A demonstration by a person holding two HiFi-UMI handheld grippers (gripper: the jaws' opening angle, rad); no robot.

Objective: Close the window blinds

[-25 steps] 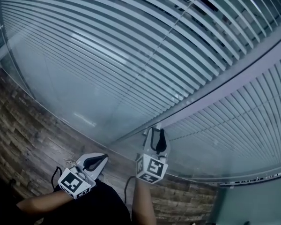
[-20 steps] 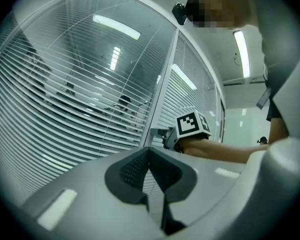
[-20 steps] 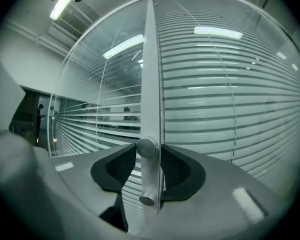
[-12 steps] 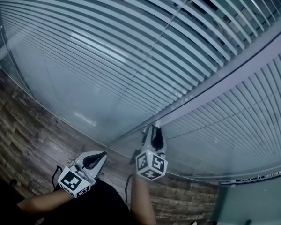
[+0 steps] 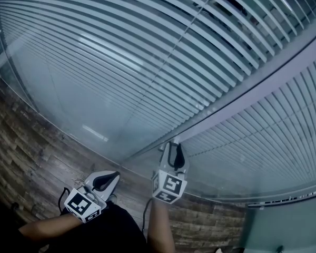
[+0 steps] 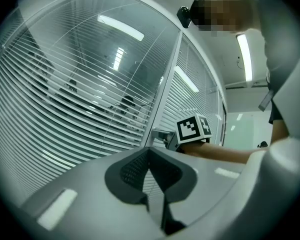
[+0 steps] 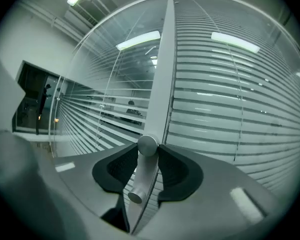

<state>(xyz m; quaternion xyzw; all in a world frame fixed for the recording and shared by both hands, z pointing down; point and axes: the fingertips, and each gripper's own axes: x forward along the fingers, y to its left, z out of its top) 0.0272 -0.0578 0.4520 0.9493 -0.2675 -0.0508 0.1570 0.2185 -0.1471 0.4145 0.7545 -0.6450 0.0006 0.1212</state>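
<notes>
**A:** What is showing nearest to the person?

**B:** The left gripper is hanging low at the near left, over the wooden floor. A bare forearm is reaching out behind it. Its claw is sitting clenched, pad tips meeting, and nothing is lying between them.

**A:** And the other one?

**B:** The right gripper is reaching a little farther, up against the window. Its claw has just been closing, and it is now grasping a metal knob. The dark pads are pressing on the knob's round head from both sides, and its short cylinder is pointing back between the jaws.

**A:** Where is that knob sitting?

**B:** It is sticking out from the pale upright post that is dividing the two panes of glass.

**A:** And the blinds?

**B:** The blinds are hanging just behind the glass, on both sides of the post. They are filling the far side from the floor line upward. In the left pane the slats are standing apart, with dark gaps showing between them.

**A:** Anything farther?

**B:** Through those gaps, dim shapes of a room are showing, too vague to name. Long light strips are glinting on the glass above.
</notes>
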